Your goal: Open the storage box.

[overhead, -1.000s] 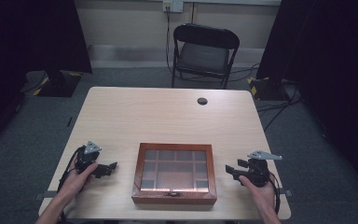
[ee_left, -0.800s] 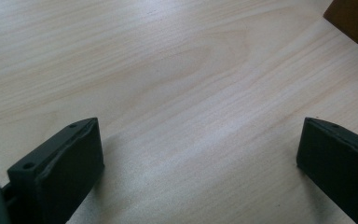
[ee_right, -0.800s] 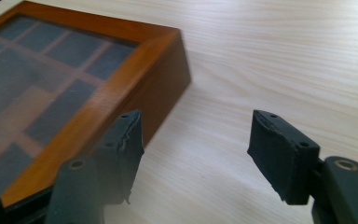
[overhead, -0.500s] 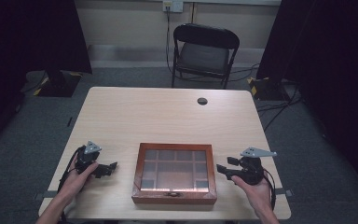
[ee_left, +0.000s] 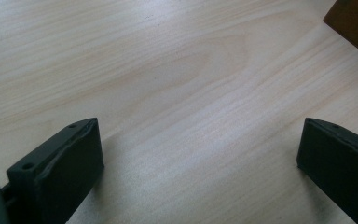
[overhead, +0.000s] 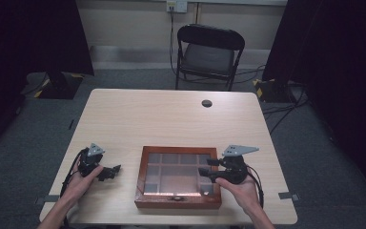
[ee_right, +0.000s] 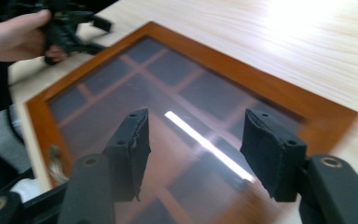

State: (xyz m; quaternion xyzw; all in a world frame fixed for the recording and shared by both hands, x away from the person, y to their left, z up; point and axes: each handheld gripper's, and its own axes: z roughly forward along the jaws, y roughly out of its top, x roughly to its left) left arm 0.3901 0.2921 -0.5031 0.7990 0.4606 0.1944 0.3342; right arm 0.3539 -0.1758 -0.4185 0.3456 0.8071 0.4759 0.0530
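Note:
A shallow wooden box (overhead: 177, 202) with a glass lid and a divided inside lies near the table's front edge, its metal clasp (overhead: 176, 198) on the front side. My right gripper (overhead: 205, 168) hangs open over the box's right part, pointing left. In the right gripper view its jaws stand apart above the glass lid (ee_right: 168, 112), with nothing between them. My left gripper (overhead: 113, 171) rests low on the table left of the box, open. In the left gripper view the box corner (ee_left: 354, 23) shows at top right, and bare wood lies between the jaws.
The light wooden table (overhead: 171, 119) has a small black disc (overhead: 207, 103) near its far edge. A black folding chair (overhead: 208, 55) stands behind the table. Cables (overhead: 286, 107) lie on the floor at the right. Dark curtains hang at both sides.
My right gripper has moved left from beside the box to over its right part. The left gripper has stayed in place.

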